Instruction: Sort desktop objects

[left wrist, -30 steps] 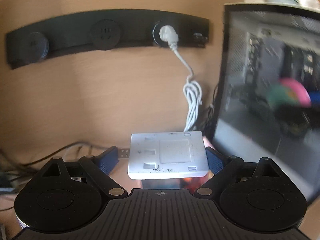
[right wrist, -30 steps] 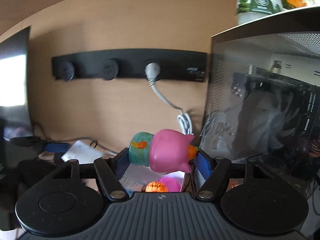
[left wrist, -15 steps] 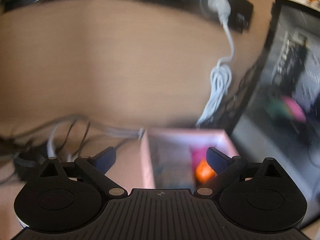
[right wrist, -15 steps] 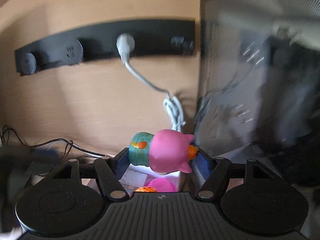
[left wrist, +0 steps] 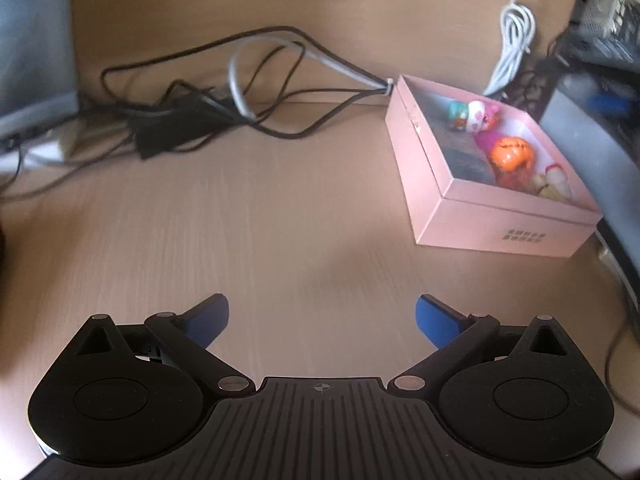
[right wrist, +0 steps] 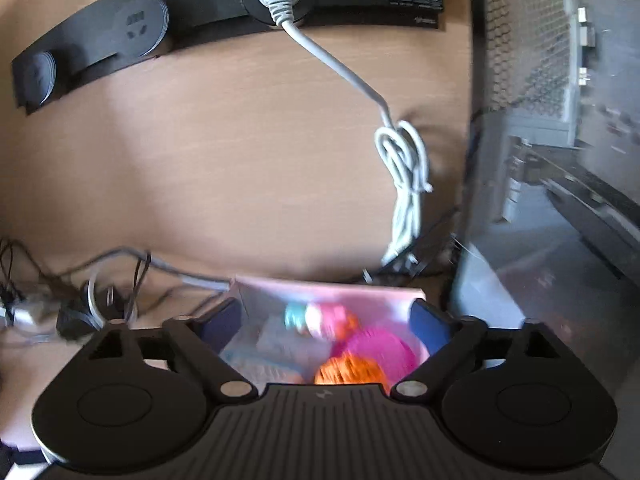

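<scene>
A pink open box (left wrist: 424, 160) stands on the wooden desk at the right of the left wrist view. A pink and teal toy (left wrist: 474, 114), an orange toy (left wrist: 512, 152) and a grey flat item lie in it. My left gripper (left wrist: 322, 318) is open and empty above bare desk, left of and nearer than the box. My right gripper (right wrist: 326, 318) is open and empty just above the box (right wrist: 328, 286). The pink and teal toy (right wrist: 316, 318) lies inside below its fingers, beside the orange toy (right wrist: 350, 370).
Tangled black and grey cables (left wrist: 224, 92) lie at the desk's back left. A coiled white cord (right wrist: 404, 184) hangs from a black socket strip (right wrist: 224, 12) on the wall. A computer case (right wrist: 560, 160) stands right of the box. A monitor base (left wrist: 32, 112) is at far left.
My right gripper opened and the pink and teal toy dropped into the box. My left gripper let go of the white flat box earlier, pulled back and tilted down toward the desk.
</scene>
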`<act>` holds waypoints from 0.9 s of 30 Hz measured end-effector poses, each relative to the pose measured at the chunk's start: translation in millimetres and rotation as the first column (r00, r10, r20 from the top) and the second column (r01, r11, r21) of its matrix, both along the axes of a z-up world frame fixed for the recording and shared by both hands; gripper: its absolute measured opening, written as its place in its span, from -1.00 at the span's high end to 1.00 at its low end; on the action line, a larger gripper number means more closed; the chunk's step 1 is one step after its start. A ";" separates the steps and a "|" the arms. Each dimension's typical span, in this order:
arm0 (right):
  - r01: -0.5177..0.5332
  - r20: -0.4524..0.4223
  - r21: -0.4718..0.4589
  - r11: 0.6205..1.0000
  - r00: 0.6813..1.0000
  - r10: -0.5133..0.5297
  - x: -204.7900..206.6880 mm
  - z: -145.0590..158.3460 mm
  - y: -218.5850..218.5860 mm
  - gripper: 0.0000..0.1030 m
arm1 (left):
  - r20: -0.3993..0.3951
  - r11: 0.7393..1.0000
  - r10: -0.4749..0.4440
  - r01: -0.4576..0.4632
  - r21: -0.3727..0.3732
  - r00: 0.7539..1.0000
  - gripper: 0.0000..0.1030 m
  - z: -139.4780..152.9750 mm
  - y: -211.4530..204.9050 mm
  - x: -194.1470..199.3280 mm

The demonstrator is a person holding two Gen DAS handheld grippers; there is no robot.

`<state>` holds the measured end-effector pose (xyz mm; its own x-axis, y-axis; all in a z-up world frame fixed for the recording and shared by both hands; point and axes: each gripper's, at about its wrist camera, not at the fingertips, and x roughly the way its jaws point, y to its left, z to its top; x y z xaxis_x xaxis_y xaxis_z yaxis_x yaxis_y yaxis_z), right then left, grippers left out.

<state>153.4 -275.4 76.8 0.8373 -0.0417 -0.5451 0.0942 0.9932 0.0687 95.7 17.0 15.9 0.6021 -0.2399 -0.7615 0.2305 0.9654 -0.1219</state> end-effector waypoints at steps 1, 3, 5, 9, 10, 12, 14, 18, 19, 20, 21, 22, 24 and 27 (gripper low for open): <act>-0.006 -0.004 0.000 1.000 1.000 0.006 -12.1 -0.7 -1.4 -1.00 | 0.005 1.000 0.005 -0.005 -0.008 1.000 -1.00 0.5 0.7 -3.8; -0.021 -0.019 0.007 1.000 1.000 0.021 -34.8 -4.3 -2.3 -1.00 | 0.030 1.000 -0.002 0.002 -0.009 1.000 -1.00 4.3 -0.9 -17.2; -0.039 -0.044 0.007 0.999 0.998 0.040 -63.2 -11.2 -0.5 -1.00 | 0.053 1.000 -0.012 0.011 0.015 0.999 -1.00 6.6 -6.0 -28.4; -0.073 -0.124 -0.010 0.997 0.990 0.071 -109.7 -38.4 12.0 -1.00 | 0.050 0.998 -0.015 0.012 0.060 0.999 -1.00 -5.1 -12.3 -51.5; -0.077 -0.151 -0.013 0.997 0.986 0.074 -117.4 -46.7 15.3 -1.00 | 0.040 0.998 -0.013 0.010 0.064 0.999 -1.00 -8.9 -13.8 -55.6; -0.082 -0.210 -0.007 0.997 0.974 0.079 -130.2 -65.1 21.9 -1.00 | 0.021 0.998 -0.014 0.013 0.069 1.000 -1.00 -18.3 -16.7 -63.8; -0.083 -0.265 0.012 0.996 0.961 0.083 -137.0 -81.8 26.2 -1.00 | 0.068 0.995 -0.014 0.008 0.097 0.998 -1.00 -24.6 -22.4 -73.1; -0.065 -0.312 -0.025 0.998 0.948 0.054 -138.9 -101.7 37.4 -1.00 | 0.135 0.994 0.009 -0.024 0.107 0.991 -1.00 -31.6 -31.4 -81.9; -0.069 -0.319 -0.045 0.997 0.946 0.051 -136.4 -105.4 39.9 -1.00 | 0.150 0.994 0.023 -0.039 0.103 0.988 -1.00 -32.7 -33.6 -81.3; -0.073 -0.323 -0.061 0.995 0.945 0.050 -132.7 -110.1 41.9 -1.00 | 0.166 0.994 0.034 -0.051 0.101 0.986 -1.00 -33.6 -35.6 -80.9; -0.082 -0.293 -0.050 0.995 0.954 0.064 -132.1 -113.3 42.0 -1.00 | 0.177 0.993 0.048 -0.067 0.101 0.983 -1.00 -34.3 -36.7 -80.2; -0.074 -0.272 -0.038 0.997 0.960 0.061 -131.2 -115.2 41.2 -1.00 | 0.177 0.992 0.057 -0.075 0.096 0.983 -1.00 -33.7 -36.5 -78.6; -0.061 -0.238 -0.044 0.997 0.970 0.048 -132.6 -116.8 40.4 -1.00 | 0.180 0.992 0.062 -0.080 0.097 0.982 -1.00 -33.8 -35.8 -76.9; -0.082 -0.138 -0.054 0.995 0.988 0.074 -134.3 -124.5 40.7 -1.00 | 0.185 0.991 0.071 -0.090 0.098 0.980 -1.00 -34.5 -36.6 -77.5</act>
